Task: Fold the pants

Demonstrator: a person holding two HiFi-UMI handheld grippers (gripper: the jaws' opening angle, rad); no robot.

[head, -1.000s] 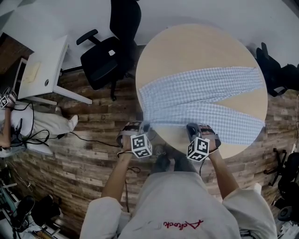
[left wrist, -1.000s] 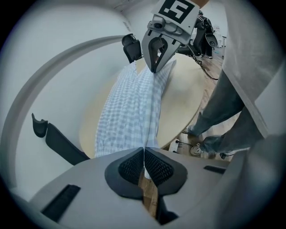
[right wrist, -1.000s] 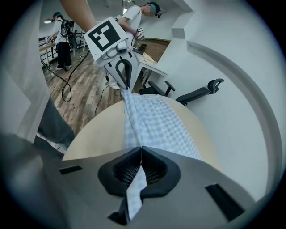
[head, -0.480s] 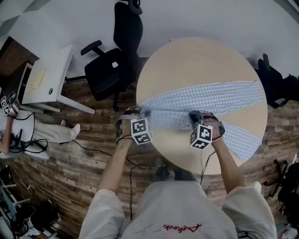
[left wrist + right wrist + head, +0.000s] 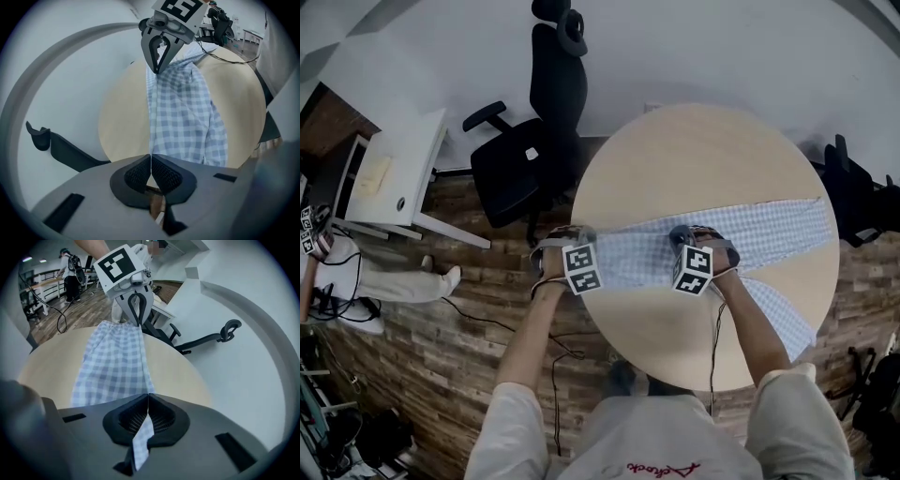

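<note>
Blue-checked pants (image 5: pixel 712 246) — stretched across the round table — one leg trailing.

Pants (image 5: pixel 759 234) across round table (image 5: pixel 703 155), office chair (image 5: pixel 520 164) left of table, desk (image 5: pixel 398 155) farther left

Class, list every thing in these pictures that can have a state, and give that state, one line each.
pants: lying across the table, not yet folded flat, one edge stretched taut between both grippers.
left gripper: shut on the pants' edge.
right gripper: shut on the pants' edge.
office chair: upright, empty, beside the table.
</note>
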